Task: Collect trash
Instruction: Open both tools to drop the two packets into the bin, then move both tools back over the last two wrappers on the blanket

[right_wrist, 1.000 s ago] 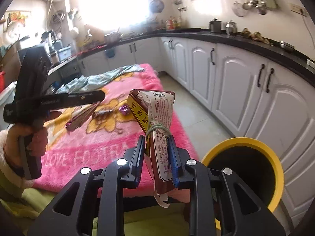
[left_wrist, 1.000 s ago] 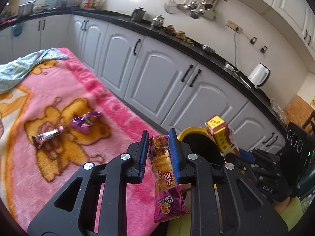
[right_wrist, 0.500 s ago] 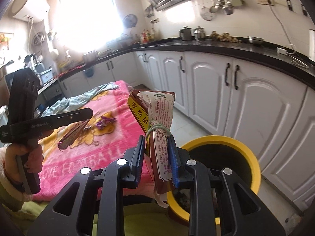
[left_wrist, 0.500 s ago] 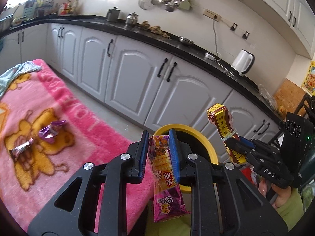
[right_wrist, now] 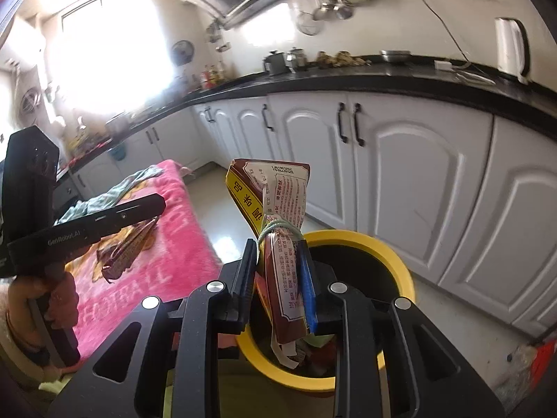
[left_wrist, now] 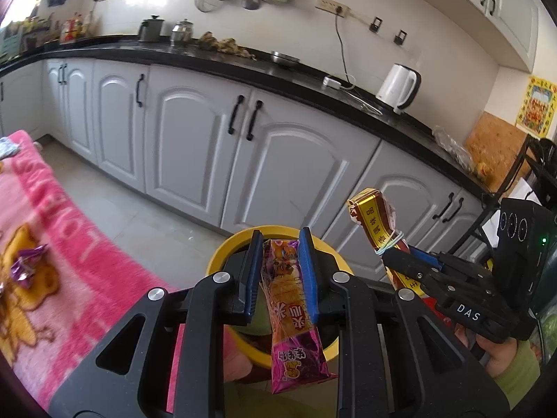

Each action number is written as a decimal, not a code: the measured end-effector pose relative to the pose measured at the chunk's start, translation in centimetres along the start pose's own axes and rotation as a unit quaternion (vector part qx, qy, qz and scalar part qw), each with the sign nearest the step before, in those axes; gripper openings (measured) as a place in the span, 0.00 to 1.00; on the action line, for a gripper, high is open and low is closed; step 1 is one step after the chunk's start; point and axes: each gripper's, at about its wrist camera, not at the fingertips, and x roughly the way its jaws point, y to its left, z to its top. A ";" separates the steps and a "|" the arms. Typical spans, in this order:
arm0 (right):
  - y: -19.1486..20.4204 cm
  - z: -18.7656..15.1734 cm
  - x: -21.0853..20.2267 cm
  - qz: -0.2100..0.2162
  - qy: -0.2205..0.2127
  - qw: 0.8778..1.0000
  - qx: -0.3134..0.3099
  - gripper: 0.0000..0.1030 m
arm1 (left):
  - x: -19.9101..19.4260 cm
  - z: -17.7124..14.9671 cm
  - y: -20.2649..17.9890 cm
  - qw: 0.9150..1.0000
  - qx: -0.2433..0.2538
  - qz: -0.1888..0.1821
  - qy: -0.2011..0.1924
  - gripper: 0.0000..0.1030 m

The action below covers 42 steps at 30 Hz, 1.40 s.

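left tool (left_wrist: 280, 278): pinching purple snack wrapper (left_wrist: 292, 327)
right tool (right_wrist: 278, 278): pinching tied brown packet (right_wrist: 278, 223)
yellow bin (right_wrist: 397, 261): below both

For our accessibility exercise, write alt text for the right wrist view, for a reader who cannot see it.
The right gripper holds a brown and yellow packet, tied with a rubber band, above a yellow bin. White kitchen cabinets stand behind; a pink blanket lies left.

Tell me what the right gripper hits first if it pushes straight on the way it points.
Most likely the yellow-rimmed trash bin: the right gripper, shut on the brown seasoning packet, points at its opening. Beyond stand white cabinets; depth is unclear.
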 end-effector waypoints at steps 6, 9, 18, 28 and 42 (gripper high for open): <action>-2.1 -0.6 1.2 -0.012 0.009 0.999 0.031 0.22 | 2.7 0.0 -1.0 1.000 0.011 -0.008 0.011 0.15; -3.0 -0.8 2.0 -0.014 0.016 0.999 0.046 0.23 | 4.0 -0.2 -1.1 1.000 0.010 -0.007 0.021 0.15; -4.1 -1.7 3.6 -0.044 0.023 0.996 0.069 0.57 | 5.7 -1.2 0.3 0.999 -0.014 0.007 0.037 0.51; -3.3 -1.4 3.0 -0.052 0.009 0.996 0.070 0.73 | 3.1 -1.6 2.7 0.999 -0.027 0.039 0.018 0.89; 3.5 0.1 2.4 -0.036 -0.009 0.999 -0.008 0.82 | -3.8 -1.8 6.8 0.994 -0.041 0.100 -0.030 0.89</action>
